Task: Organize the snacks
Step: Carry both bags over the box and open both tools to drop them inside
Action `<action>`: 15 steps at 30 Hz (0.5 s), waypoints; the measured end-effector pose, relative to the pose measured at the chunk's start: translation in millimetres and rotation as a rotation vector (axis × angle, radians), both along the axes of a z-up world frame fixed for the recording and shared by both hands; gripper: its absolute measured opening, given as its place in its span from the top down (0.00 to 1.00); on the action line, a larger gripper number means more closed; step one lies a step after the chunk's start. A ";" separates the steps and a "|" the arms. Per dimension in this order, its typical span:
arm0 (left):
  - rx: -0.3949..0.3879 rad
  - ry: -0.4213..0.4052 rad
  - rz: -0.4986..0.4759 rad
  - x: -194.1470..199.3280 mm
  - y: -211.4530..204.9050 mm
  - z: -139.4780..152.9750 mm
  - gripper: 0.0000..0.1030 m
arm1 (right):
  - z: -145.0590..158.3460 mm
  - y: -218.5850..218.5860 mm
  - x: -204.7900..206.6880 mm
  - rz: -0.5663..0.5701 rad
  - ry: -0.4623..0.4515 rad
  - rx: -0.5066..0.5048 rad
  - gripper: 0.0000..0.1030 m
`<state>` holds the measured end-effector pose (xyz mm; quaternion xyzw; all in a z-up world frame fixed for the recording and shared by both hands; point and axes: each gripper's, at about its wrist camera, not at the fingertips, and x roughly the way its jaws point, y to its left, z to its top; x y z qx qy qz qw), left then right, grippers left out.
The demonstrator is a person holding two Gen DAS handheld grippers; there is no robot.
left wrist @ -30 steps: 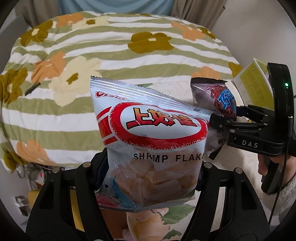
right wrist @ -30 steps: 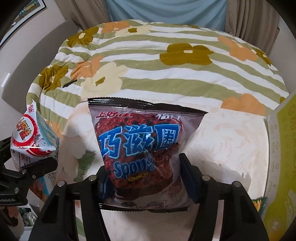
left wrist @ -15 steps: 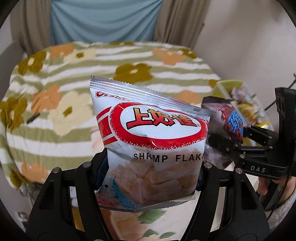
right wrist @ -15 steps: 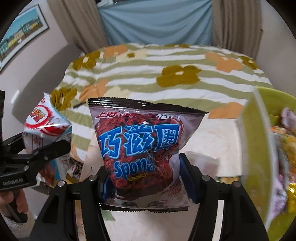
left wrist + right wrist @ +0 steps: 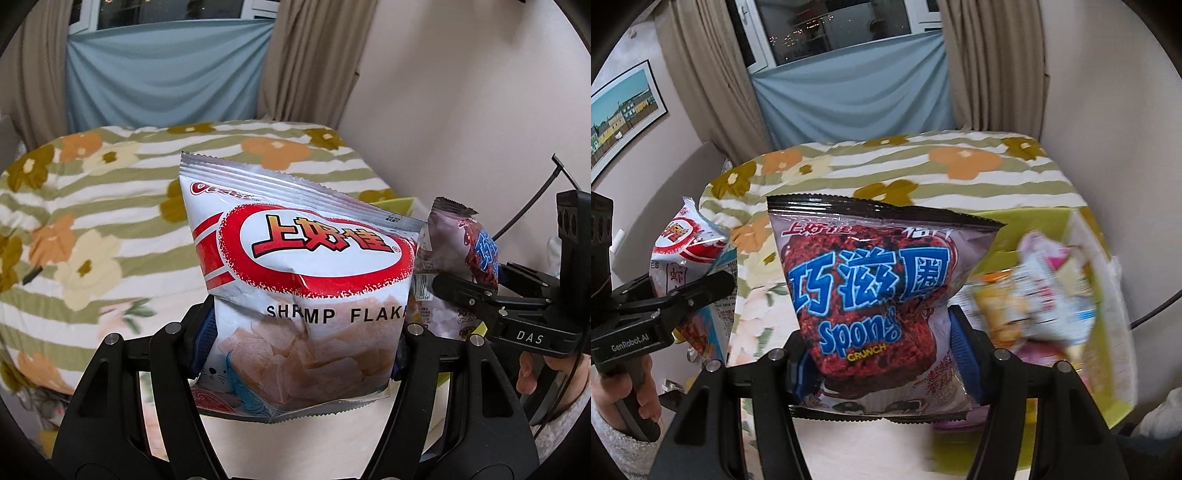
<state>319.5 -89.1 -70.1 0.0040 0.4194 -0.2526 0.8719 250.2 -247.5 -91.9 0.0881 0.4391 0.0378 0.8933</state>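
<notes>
My left gripper point(image 5: 301, 350) is shut on a white and red bag of shrimp flakes point(image 5: 295, 280), held upright above the flowered bed. To its right, the right gripper point(image 5: 472, 295) carries a dark bag. In the right wrist view my right gripper point(image 5: 882, 365) is shut on that brown and blue Sponge Crunch bag point(image 5: 871, 295), blue pads pressing its lower sides. The shrimp flakes bag point(image 5: 687, 247) and left gripper point(image 5: 683, 295) show at the left there. A lime green box point(image 5: 1108, 332) with several snack packs stands at the right, blurred.
A striped, flowered quilt point(image 5: 92, 206) covers the bed behind both bags. Beige curtains and a blue cloth point(image 5: 849, 103) hang at the window beyond. A framed picture point(image 5: 620, 114) is on the left wall. A hand point(image 5: 631, 398) grips the left tool's handle.
Both grippers have risen with their bags and tilted up, so window and curtains now show. The green box of snacks has come into the right wrist view.
</notes>
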 end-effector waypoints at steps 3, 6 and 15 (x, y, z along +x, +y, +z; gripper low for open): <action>-0.008 0.008 0.001 7.2 -44.1 -0.1 0.36 | 7.0 -37.3 -0.3 0.000 -0.015 -0.013 0.43; -0.018 0.026 0.009 18.6 -82.7 -6.0 0.36 | 12.9 -71.9 2.8 -0.002 -0.031 -0.011 0.43; 0.003 0.123 0.040 65.9 -174.0 -46.4 0.36 | 5.9 -155.3 26.0 0.019 -0.033 0.000 0.43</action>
